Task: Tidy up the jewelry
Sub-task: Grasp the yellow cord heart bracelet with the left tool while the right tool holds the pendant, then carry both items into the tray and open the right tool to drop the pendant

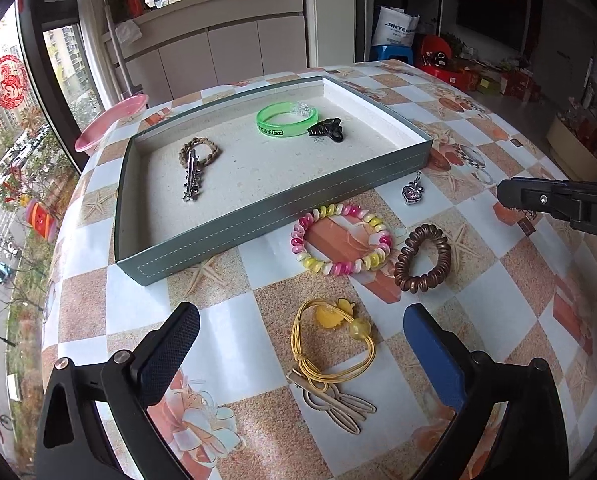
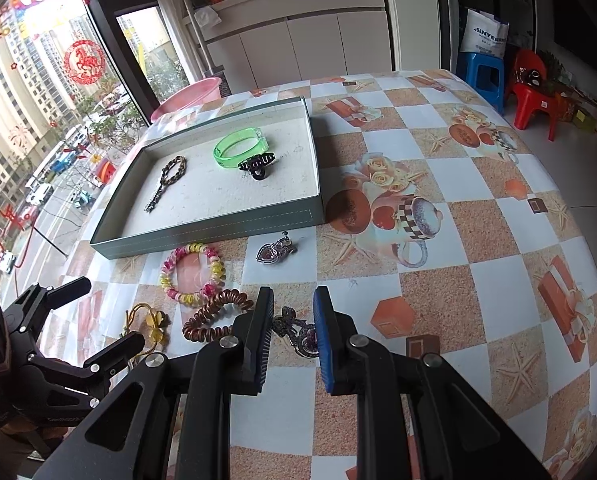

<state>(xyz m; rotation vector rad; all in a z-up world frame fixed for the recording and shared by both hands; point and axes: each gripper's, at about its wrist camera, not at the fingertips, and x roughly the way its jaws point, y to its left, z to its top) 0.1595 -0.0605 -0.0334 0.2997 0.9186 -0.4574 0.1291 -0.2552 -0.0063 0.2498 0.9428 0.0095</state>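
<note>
Tray (image 1: 282, 200) on counter (image 2: 458, 280): braid (image 1: 200, 152), clip (image 1: 191, 182), green bangle (image 1: 286, 120), black claw (image 1: 326, 130) inside. In front of tray: bead bracelet (image 1: 340, 240), coil tie (image 1: 422, 258), yellow tie (image 1: 330, 340), heart charm (image 2: 274, 254). L tongs (image 1: 298, 344) wide, around yellow tie. R tongs (image 2: 292, 320) narrow, astride purple charm (image 2: 298, 332); contact unclear.

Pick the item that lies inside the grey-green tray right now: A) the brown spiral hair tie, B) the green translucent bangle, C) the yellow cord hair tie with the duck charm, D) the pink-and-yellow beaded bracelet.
B: the green translucent bangle rests on the pale lining of the grey-green tray, beside a black claw hair clip; the other three lie on the tablecloth in front of it.
</note>
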